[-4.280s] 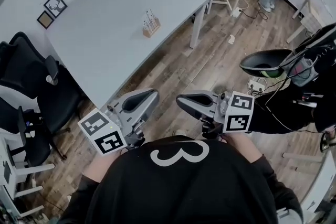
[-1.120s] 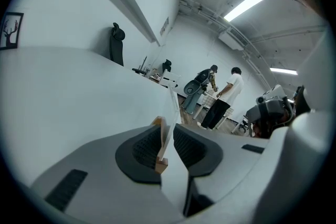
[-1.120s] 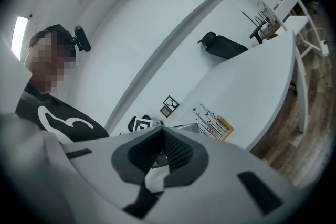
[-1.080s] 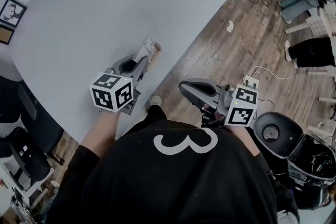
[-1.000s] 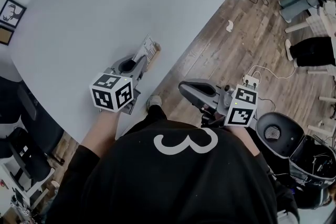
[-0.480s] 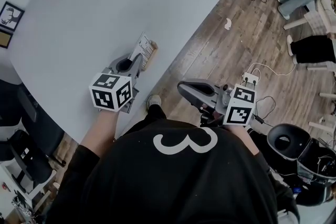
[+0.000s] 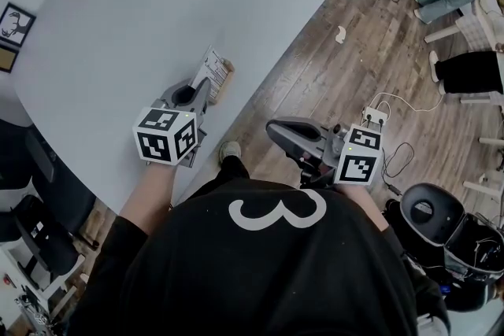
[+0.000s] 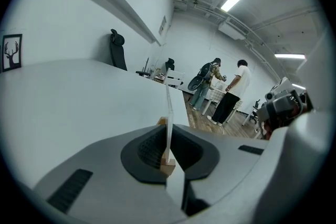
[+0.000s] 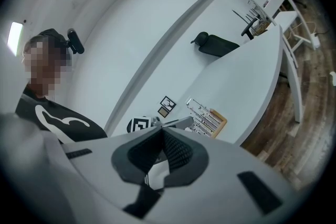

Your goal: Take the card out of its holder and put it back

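My left claw, jaws just closing, pinches the card upright in its wooden holder near the table edge. Card print unreadable. Right claw closed, empty. Shirt reads "3".

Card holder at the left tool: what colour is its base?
Light tan wood; the holder shows best in the right gripper view.

In the head view the left gripper, its jaws just closed further with the card between them, covers the near end of the holder and the card's foot. The card's print is too small to read. In the left gripper view the card stands edge-on, face unseen.
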### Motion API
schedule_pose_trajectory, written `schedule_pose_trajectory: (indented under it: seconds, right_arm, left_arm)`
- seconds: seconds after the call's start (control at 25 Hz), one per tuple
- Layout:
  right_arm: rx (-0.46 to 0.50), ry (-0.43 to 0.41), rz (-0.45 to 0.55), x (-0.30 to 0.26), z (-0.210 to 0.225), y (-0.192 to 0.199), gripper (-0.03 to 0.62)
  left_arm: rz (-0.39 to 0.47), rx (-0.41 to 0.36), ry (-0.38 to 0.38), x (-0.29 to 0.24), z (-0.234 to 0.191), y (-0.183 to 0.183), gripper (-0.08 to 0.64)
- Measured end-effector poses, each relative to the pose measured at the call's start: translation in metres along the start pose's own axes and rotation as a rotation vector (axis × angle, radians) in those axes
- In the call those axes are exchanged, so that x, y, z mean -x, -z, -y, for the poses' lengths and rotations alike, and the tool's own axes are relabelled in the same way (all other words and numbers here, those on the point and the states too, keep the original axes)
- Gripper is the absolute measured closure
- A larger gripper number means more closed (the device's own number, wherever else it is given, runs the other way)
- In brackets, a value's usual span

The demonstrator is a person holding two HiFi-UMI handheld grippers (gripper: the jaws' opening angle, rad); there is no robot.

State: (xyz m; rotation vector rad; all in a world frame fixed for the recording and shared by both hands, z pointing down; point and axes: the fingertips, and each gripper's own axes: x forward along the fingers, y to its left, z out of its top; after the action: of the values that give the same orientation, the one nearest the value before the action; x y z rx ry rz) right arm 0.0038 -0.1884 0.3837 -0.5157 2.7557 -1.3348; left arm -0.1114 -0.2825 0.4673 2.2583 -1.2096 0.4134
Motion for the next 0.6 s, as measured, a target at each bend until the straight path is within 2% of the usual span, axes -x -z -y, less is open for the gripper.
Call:
schedule_pose_trajectory:
  seconds: [0.6]
  right_arm:
    - [0.015, -0.01, 0.022, 0.024, -0.01, 0.005, 0.581]
  left_arm:
    - [0.068, -0.044, -0.035, 0.022, 0.02, -0.018, 0.535]
